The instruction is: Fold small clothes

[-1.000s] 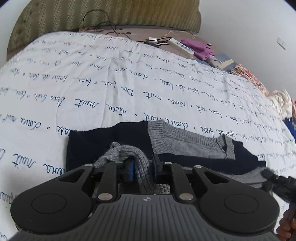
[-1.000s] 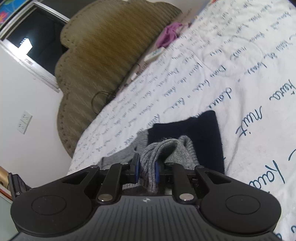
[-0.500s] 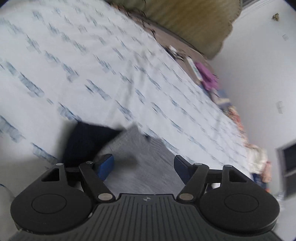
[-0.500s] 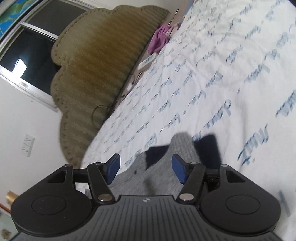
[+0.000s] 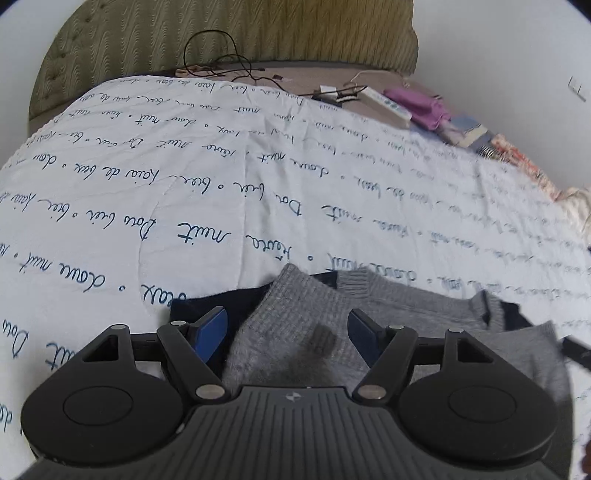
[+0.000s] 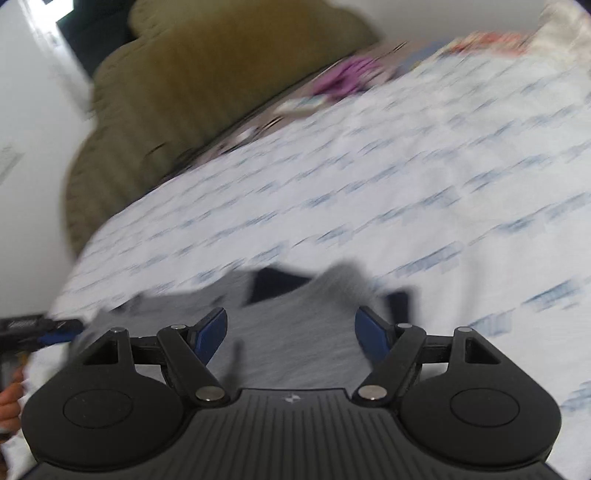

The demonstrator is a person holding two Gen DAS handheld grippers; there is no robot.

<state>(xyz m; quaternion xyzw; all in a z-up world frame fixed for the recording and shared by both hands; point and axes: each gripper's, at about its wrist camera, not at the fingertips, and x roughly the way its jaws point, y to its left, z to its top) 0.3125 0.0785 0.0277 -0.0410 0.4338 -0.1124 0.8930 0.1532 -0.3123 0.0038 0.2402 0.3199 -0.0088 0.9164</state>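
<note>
A small grey and navy knitted sweater [image 5: 317, 325] lies on the white bedspread [image 5: 184, 192] with blue script. A grey part is folded over its navy body. My left gripper [image 5: 288, 334] is open, its blue-padded fingers on either side of the grey fold, holding nothing. In the blurred right wrist view the same sweater [image 6: 291, 332] lies just ahead of my right gripper [image 6: 291, 332], which is open and empty. The left gripper shows at that view's left edge [image 6: 33, 328].
An olive padded headboard [image 5: 221, 33] stands at the bed's far end. A black cable [image 5: 214, 59], a white power strip [image 5: 384, 103], purple cloth [image 5: 421, 107] and patterned fabrics [image 5: 517, 158] lie along the far and right edges. The bedspread stretches wide beyond the sweater.
Both grippers were shut on grey sleeve parts one second ago. Both have opened and let go, and the grey parts now lie folded on the sweater. The right gripper is still moving.
</note>
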